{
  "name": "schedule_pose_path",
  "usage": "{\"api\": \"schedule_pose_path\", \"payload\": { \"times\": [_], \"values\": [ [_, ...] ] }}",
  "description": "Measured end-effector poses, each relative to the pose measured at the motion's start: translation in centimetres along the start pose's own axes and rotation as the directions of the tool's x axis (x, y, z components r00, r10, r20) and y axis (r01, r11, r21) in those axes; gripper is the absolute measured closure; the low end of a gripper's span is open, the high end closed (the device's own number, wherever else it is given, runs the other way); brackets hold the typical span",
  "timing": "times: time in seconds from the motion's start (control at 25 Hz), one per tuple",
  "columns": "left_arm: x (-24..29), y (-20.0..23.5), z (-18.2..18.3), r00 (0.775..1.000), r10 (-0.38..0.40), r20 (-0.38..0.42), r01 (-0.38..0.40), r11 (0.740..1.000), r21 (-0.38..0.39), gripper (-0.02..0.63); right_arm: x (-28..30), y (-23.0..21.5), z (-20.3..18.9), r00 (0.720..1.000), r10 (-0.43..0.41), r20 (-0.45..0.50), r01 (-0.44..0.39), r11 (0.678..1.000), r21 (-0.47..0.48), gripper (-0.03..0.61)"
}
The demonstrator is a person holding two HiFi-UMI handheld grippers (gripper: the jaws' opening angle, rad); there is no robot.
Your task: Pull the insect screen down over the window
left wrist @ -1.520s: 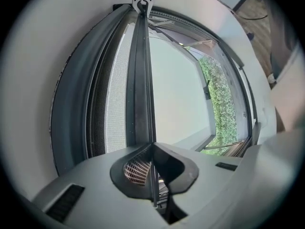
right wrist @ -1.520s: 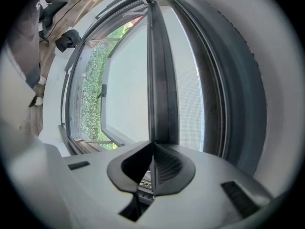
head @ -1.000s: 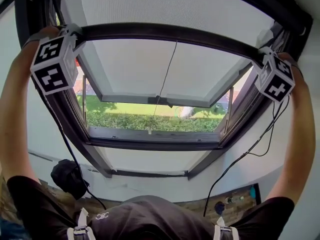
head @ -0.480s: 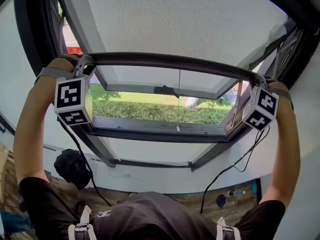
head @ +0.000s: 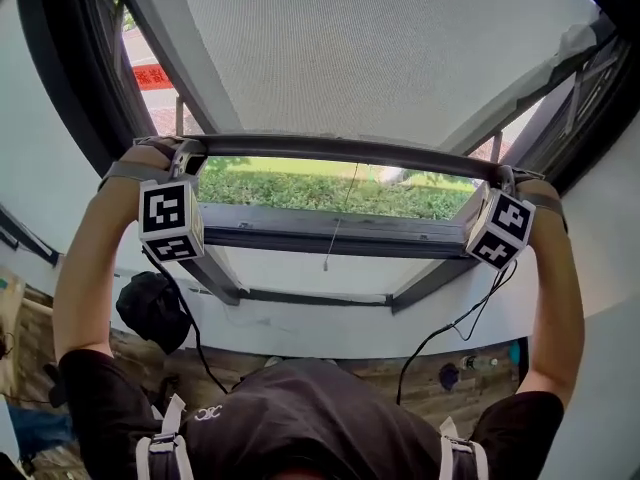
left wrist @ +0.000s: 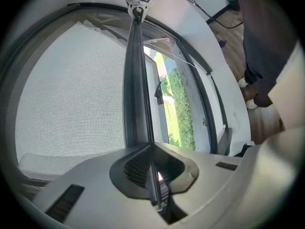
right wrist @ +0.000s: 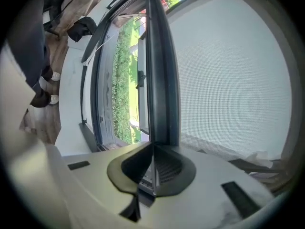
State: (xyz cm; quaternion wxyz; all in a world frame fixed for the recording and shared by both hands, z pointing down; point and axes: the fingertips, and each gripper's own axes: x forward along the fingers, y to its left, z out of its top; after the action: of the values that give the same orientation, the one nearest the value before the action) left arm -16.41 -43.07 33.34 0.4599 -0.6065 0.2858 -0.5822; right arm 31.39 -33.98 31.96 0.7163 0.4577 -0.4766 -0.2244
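Observation:
The grey mesh insect screen (head: 380,58) covers the upper part of the window. Its dark bottom bar (head: 350,150) runs across the opening, just above the lower window frame (head: 330,230). My left gripper (head: 185,152) is shut on the bar's left end, and my right gripper (head: 503,176) is shut on its right end. In the left gripper view the bar (left wrist: 136,80) runs straight into the closed left gripper (left wrist: 152,168), with mesh (left wrist: 71,104) beside it. The right gripper view shows the bar (right wrist: 161,70) pinched in the right gripper (right wrist: 152,168).
A thin pull cord (head: 335,238) dangles from the bar's middle. Grass (head: 330,190) shows through the remaining gap. A black bag (head: 152,308) sits on the floor at lower left, and cables (head: 440,338) trail down from the right gripper. White wall lies below the sill.
Both grippers have come down together with the bar held between them. The mesh now covers much more of the window, and the open strip below it is narrower.

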Motion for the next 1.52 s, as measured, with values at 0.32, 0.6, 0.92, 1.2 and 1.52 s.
{"api": "schedule_pose_path", "payload": {
  "times": [0.32,0.6,0.92,1.2,1.52],
  "values": [
    [4.0,-6.8,0.7,0.994,-0.112,-0.003,0.112,0.994,0.001,0.581,3.9,6.7,1.1,0.997,0.076,-0.018,-0.076,0.997,-0.013,0.558],
    [7.2,-13.8,1.5,0.984,-0.174,-0.032,0.174,0.985,0.011,0.580,7.4,13.5,1.9,0.992,0.127,-0.008,-0.127,0.992,-0.004,0.557],
    [11.5,-21.9,2.2,0.984,-0.174,-0.040,0.175,0.984,0.025,0.580,12.4,21.5,3.1,0.991,0.135,-0.011,-0.135,0.991,0.006,0.555],
    [13.7,-26.0,3.3,0.982,-0.190,-0.021,0.188,0.979,-0.085,0.583,14.2,26.2,3.3,0.974,0.218,-0.056,-0.219,0.976,-0.019,0.536],
    [14.9,-29.2,3.8,0.966,-0.258,-0.021,0.253,0.957,-0.144,0.584,15.3,29.9,3.4,0.950,0.296,-0.098,-0.299,0.954,-0.009,0.461]
  ]
}}
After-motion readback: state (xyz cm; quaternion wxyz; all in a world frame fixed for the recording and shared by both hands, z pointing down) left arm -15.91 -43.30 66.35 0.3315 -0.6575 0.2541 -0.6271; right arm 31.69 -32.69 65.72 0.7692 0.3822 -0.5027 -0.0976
